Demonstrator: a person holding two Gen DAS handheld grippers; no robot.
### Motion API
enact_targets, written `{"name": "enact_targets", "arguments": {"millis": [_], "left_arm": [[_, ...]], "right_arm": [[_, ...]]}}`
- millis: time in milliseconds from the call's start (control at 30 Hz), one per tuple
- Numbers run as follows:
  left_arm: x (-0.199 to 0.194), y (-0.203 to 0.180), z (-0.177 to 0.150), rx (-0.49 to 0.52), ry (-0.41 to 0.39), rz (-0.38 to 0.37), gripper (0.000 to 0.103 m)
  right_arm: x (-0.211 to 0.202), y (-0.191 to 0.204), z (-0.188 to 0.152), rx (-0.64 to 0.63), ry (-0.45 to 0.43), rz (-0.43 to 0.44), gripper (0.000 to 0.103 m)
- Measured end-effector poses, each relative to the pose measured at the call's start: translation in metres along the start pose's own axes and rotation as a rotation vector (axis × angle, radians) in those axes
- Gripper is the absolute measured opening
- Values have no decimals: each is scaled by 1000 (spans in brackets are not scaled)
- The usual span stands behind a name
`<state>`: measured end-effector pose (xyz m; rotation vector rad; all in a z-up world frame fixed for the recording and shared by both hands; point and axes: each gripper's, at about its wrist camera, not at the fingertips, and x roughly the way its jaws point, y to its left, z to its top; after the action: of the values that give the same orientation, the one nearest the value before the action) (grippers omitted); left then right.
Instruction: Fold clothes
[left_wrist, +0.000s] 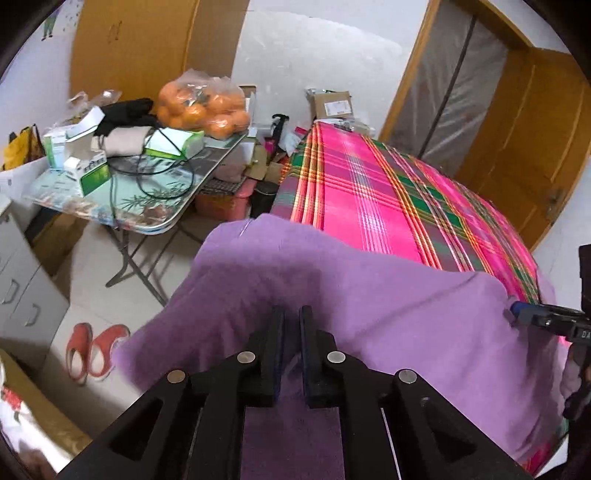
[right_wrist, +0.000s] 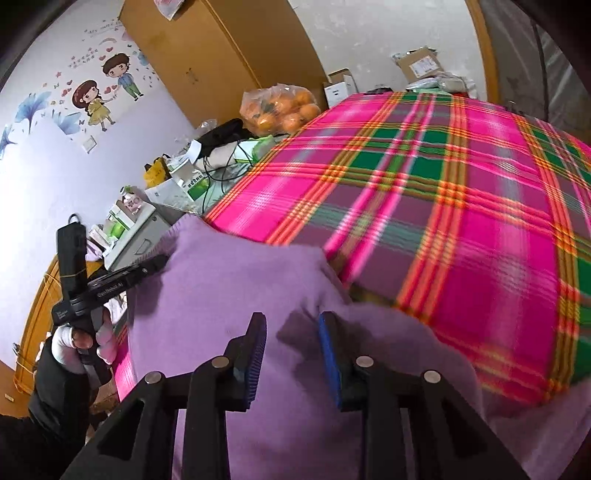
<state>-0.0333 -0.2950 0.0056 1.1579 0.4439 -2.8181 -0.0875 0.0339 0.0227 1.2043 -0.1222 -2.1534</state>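
Observation:
A purple fleece garment (left_wrist: 369, 295) lies bunched over the near edge of a bed with a pink and green plaid cover (left_wrist: 388, 192). My left gripper (left_wrist: 291, 310) sits low over its left part, jaws nearly together with a fold of the purple cloth pinched between them. From the right wrist view, the left gripper (right_wrist: 162, 260) grips the garment's left edge (right_wrist: 177, 243), with a person's hand around its handle. My right gripper (right_wrist: 292, 317) stands open above the purple garment (right_wrist: 236, 288), pads apart and off the cloth. Its blue-padded tip (left_wrist: 515, 312) shows at the garment's right edge.
A folding table (left_wrist: 155, 206) left of the bed carries a bag of oranges (left_wrist: 203, 103), boxes and cables. Red slippers (left_wrist: 96, 347) lie on the floor beside grey drawers (left_wrist: 22, 280). Cardboard boxes (left_wrist: 332, 103) stand past the bed; a wooden door (left_wrist: 535, 140) stands to the right.

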Motion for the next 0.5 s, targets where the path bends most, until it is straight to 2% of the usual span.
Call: {"name": "enact_targets", "arguments": {"millis": [100,233,400,500], "left_arm": [[-20,-3,-10,-15,-49,-24,8],[-26,1,-30,-42,-47,-17,8],[-36,14,-46,-109,-54,-9,8],[-43,11,-56,-99,-38,6,8]], "right_arm": [[-25,6,-14,-33,-40,2,31],[-39,14,-32,-57,-52,33,32],[-21,32,-55,-104,17,94,32],[-8,47,-68,-146,71,152,32]]}}
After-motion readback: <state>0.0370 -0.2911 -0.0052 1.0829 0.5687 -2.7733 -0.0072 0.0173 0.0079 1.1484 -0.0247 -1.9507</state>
